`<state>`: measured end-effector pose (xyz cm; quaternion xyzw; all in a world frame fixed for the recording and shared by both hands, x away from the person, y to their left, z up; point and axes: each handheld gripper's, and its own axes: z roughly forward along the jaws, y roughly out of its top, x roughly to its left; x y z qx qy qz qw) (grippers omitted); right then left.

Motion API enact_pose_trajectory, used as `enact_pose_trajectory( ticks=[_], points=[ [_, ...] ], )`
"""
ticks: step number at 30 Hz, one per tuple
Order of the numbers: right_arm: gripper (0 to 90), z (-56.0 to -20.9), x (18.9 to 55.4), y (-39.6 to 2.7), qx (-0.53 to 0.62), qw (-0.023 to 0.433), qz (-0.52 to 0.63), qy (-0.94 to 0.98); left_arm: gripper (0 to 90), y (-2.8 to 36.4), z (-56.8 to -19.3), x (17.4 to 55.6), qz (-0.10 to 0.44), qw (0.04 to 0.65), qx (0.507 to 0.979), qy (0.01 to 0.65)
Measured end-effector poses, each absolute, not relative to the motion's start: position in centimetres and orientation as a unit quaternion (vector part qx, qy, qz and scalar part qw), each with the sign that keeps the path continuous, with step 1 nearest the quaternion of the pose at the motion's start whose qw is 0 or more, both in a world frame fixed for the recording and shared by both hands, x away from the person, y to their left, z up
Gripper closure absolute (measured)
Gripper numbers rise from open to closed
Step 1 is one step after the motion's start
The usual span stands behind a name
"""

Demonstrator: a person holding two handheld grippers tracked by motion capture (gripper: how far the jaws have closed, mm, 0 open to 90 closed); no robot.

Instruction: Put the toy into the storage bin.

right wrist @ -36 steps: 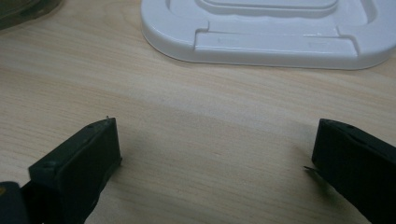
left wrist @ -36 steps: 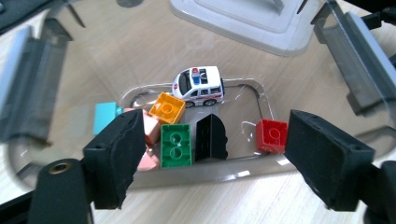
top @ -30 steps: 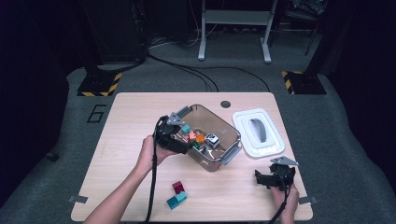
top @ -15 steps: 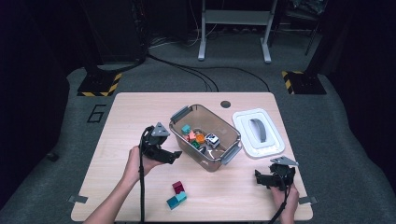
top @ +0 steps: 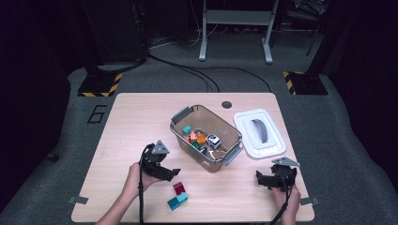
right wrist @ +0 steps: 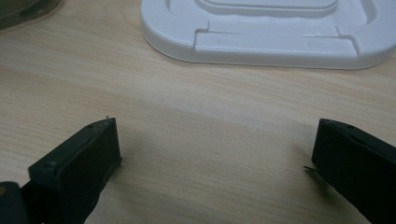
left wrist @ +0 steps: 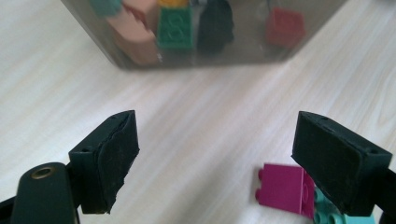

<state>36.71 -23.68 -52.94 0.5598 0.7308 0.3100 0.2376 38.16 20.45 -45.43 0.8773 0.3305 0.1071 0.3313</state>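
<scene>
**Open jaws over loose bricks**

Nearest to us, at the table's front edge, two small plastic bricks lie touching: a teal brick (top: 177, 201) with round studs and a magenta brick (top: 179, 188) just behind it. In the left gripper view the magenta brick (left wrist: 282, 187) shows flat, matte sides and sits partly behind one jaw.

We hold the left gripper (top: 174, 172) just beside those bricks, low over the pale wood-grain table (top: 126, 126). Its jaws stand wide apart with nothing between them; their black rubber pads (left wrist: 119, 154) look rough and worn at the edges.

Our right gripper (top: 258, 177) rests near the front right corner, its blocky black jaws also spread wide over bare wood.

Farther back sits a clear, smoky plastic bin (top: 206, 138) with rounded corners and grey handles, holding a jumble of coloured bricks. Beside it lies its smooth white lid (top: 259, 133), moulded with a grey grip.
</scene>
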Motion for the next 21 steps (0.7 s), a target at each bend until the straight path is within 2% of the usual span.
enact_pose_trajectory(
  ticks=[7, 14, 21],
  points=[
    [0.3, -52.9, 36.7, -23.7, 0.56, 0.238, 0.31, 0.731, 14.6, 19.6, -47.2, 36.8, 0.081, 0.324, 0.886, 0.321],
    [0.3, -52.9, 36.7, -23.7, 0.559, 0.238, 0.31, 0.731, 15.1, 19.0, -48.3, 36.1, 0.086, 0.309, 0.893, 0.315],
    [0.3, -52.9, 36.7, -23.7, 0.56, 0.237, 0.31, 0.731, 15.3, 20.2, -49.4, 36.7, 0.072, 0.291, 0.897, 0.324]
  ],
)
